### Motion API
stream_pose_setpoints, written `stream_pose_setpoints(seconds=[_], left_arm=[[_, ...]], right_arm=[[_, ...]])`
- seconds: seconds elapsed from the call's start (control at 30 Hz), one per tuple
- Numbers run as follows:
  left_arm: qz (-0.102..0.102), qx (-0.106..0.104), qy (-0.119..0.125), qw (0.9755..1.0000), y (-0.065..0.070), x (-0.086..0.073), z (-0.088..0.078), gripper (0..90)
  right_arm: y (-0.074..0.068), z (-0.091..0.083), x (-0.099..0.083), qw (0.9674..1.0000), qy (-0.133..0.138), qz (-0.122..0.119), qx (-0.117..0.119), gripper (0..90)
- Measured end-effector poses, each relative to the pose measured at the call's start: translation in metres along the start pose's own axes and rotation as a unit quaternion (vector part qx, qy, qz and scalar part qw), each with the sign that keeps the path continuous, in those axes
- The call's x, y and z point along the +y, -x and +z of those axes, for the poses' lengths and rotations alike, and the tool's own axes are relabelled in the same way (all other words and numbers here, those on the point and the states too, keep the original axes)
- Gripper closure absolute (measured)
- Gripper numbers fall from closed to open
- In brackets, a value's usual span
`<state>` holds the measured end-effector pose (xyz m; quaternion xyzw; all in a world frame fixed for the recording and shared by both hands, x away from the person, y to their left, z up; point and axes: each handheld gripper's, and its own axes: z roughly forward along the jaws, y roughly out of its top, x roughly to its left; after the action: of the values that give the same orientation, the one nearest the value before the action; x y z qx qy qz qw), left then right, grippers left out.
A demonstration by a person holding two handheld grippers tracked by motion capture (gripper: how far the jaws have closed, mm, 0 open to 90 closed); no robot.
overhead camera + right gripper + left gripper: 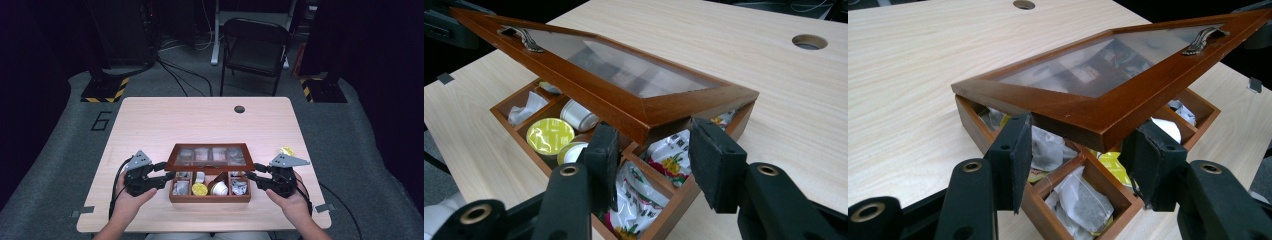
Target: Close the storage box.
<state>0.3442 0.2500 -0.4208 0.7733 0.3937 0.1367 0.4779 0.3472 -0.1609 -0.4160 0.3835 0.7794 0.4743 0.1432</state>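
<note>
Gripped lid at both side edges: left fingers and right fingers clamped on it, tilted half-open above box on counter.

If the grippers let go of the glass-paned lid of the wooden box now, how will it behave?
The lid is half raised and looks hinged at the back, so it would probably drop shut onto the box. Its thick wooden frame looks stiff and rather heavy. The glass pane may be fragile, so lowering it gently seems wiser.
</note>
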Motion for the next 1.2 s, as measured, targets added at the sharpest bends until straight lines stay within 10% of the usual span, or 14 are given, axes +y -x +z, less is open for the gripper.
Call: stream_pose_setpoints(seconds=[0.8,1.2], left_arm=[[0.000,-0.005,-0.012,0.9999,0.005,-0.026,0.002,48.7],[-0.003,-0.014,-0.018,0.9997,0.006,-0.040,0.004,48.3]], right_arm=[[-0.002,0.004,-0.030,0.9997,-0.006,0.020,0.012,57.7],[-0.006,0.011,-0.042,0.9998,-0.018,-0.008,0.008,57.4]])
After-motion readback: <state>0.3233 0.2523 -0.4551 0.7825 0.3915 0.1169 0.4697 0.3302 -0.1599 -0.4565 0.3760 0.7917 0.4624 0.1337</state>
